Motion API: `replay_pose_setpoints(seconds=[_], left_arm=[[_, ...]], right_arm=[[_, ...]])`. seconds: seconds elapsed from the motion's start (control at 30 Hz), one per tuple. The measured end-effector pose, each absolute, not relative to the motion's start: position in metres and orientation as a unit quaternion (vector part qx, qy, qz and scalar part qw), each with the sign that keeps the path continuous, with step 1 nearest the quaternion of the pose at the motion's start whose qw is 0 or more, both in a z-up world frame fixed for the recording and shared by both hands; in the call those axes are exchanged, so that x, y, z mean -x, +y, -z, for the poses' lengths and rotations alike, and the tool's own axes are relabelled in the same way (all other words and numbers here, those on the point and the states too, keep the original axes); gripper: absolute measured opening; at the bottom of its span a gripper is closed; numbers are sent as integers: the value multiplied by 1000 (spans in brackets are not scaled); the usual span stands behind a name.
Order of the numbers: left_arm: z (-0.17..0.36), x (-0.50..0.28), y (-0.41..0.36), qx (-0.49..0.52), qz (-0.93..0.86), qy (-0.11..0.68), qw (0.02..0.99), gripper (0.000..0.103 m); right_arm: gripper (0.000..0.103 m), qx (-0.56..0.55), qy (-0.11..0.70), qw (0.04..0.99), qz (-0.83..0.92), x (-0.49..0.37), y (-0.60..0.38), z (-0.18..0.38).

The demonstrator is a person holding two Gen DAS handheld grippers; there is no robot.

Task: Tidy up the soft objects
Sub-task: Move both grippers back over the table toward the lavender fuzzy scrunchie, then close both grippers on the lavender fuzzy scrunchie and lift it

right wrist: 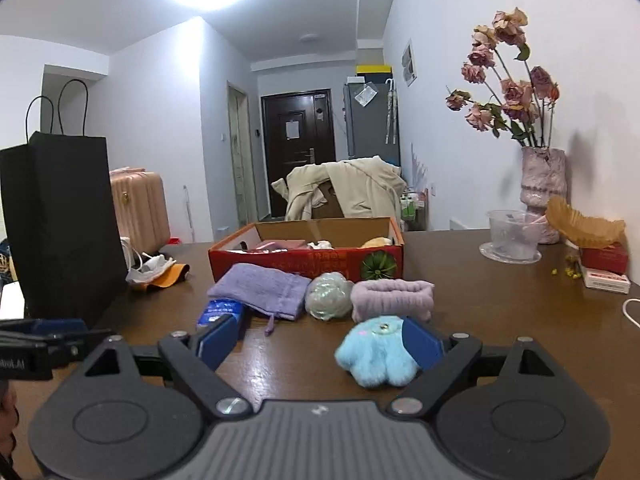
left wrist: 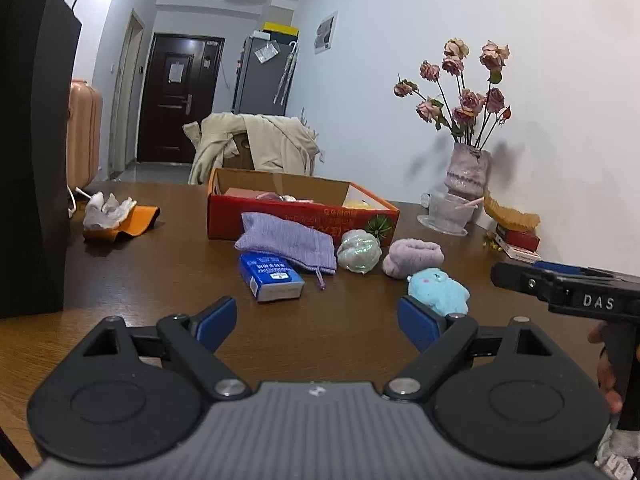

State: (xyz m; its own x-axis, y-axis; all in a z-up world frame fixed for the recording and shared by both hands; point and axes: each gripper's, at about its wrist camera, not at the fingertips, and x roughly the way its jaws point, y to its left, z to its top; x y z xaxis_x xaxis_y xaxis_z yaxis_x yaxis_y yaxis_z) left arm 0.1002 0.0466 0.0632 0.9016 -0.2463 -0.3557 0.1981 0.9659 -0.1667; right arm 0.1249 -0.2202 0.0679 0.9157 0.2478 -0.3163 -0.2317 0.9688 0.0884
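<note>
Soft things lie on the brown table in front of a red cardboard box [left wrist: 280, 220] [right wrist: 280, 258]: a purple pouch [left wrist: 288, 242] [right wrist: 260, 286], a pale shiny ball [left wrist: 358, 255] [right wrist: 328, 295], a rolled lilac cloth [left wrist: 412, 258] [right wrist: 392, 298] and a light blue plush toy [left wrist: 438, 291] [right wrist: 374, 354]. A blue tissue pack [left wrist: 270, 276] [right wrist: 219, 311] lies by the pouch. My left gripper [left wrist: 316, 322] is open, short of the pack. My right gripper [right wrist: 316, 344] is open, the plush touching its right finger's inner side.
A black paper bag [right wrist: 60, 220] [left wrist: 32, 140] stands at the left. A white and orange cloth heap [left wrist: 116, 216] [right wrist: 158, 272] lies near it. A vase of dried roses [left wrist: 468, 172] [right wrist: 544, 188], a plastic cup [right wrist: 514, 236] and small boxes [right wrist: 604, 268] stand at the right by the wall.
</note>
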Motion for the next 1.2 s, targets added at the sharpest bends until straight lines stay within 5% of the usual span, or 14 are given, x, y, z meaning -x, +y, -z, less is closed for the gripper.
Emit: replay_pose_setpoints(seconds=[0.47,0.9,1.2], left_arm=[[-60,-132,38,53,116,199,972,97],[-45,-238,-11,11,136,240,961,99],[-46,-315,-38,6,114,260,959,89]], right_arm=[[89,-31,173,980,-95,-147,-230,-62],[85,-26,228,968,-100,-234,-242,-43],[81,-20,248,960,-129,-286,-248,-40]])
